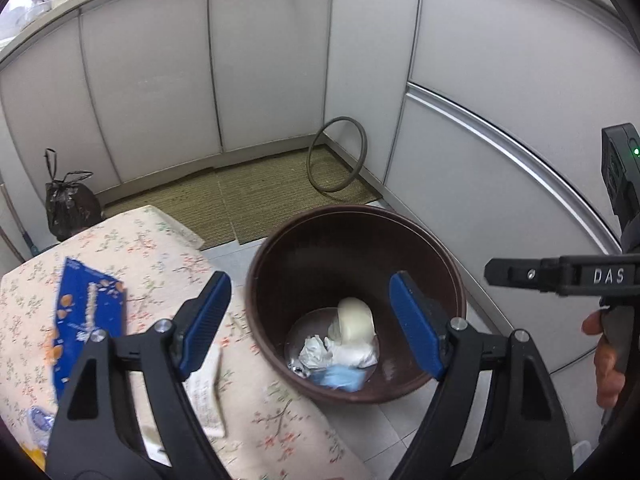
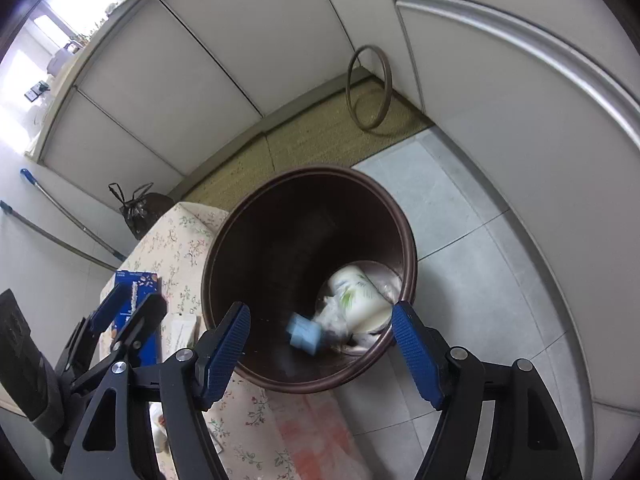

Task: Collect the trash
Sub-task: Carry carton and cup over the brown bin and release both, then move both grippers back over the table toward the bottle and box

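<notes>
- The trash bin (image 1: pixel 352 304), a dark brown round container, stands on the tiled floor (image 2: pixel 472 240), touching or just beside the edge of the surface (image 1: pixel 168 256), which carries a floral cloth.
- Inside the bin, on its bottom, lie a white cup (image 2: pixel 360 300) with a green leaf print, tipped on its side, crumpled white paper (image 1: pixel 316 354), and a light blue item (image 2: pixel 306 330), blurred in the right wrist view.
- The left hand-held gripper (image 1: pixel 310 320) hovers above the bin rim with its blue pads wide apart and nothing between them.
- The right hand-held gripper (image 2: pixel 320 350) hovers above the near rim of the bin, pads likewise spread apart, holding nothing.
- On the surface, a blue carton (image 1: pixel 88 316) with orange print lies flat near its left edge; a white paper slip (image 1: pixel 208 396) lies closer to the bin-side edge.
- A tied black bag (image 1: pixel 68 208) sits on the floor past the far corner of the surface.
- A woven mat (image 1: pixel 256 196) lies along the white cabinet fronts (image 1: pixel 160 80); a grey ring (image 1: pixel 336 156) leans upright in the cabinet corner.
</notes>
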A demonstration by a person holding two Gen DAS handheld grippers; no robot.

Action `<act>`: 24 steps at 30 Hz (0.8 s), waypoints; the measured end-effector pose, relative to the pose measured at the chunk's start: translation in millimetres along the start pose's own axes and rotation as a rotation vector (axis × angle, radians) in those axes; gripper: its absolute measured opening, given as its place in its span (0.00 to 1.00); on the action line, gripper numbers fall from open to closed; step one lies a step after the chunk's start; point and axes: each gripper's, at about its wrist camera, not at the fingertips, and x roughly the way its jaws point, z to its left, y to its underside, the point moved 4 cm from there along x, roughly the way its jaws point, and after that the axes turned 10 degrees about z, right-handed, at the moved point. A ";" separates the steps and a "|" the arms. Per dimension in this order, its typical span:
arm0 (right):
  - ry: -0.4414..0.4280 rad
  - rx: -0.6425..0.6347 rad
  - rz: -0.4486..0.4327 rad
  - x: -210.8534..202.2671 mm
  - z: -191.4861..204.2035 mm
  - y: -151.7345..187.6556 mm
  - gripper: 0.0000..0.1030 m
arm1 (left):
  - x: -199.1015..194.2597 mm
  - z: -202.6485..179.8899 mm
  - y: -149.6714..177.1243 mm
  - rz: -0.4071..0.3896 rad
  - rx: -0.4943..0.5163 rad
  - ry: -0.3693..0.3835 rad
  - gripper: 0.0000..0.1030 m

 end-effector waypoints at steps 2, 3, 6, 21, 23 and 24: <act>0.004 -0.014 -0.013 -9.0 7.6 3.6 0.73 | -11.8 7.0 3.5 -0.006 -0.004 -0.004 0.80; 0.012 -0.025 -0.022 -13.7 13.0 5.6 0.73 | -20.3 11.0 6.0 -0.009 -0.007 -0.008 0.80; 0.024 -0.067 -0.045 -27.0 31.6 12.5 0.74 | -42.0 23.3 14.5 -0.023 -0.007 -0.013 0.83; 0.078 -0.275 -0.177 -71.5 143.3 61.7 0.82 | -141.3 111.2 73.5 -0.040 -0.074 -0.053 0.96; 0.080 -0.302 -0.199 -74.1 157.1 69.2 0.82 | -150.0 125.1 83.4 -0.025 -0.092 -0.064 0.96; 0.082 -0.312 -0.208 -75.1 162.7 72.3 0.83 | -154.0 133.8 88.3 -0.013 -0.103 -0.073 0.97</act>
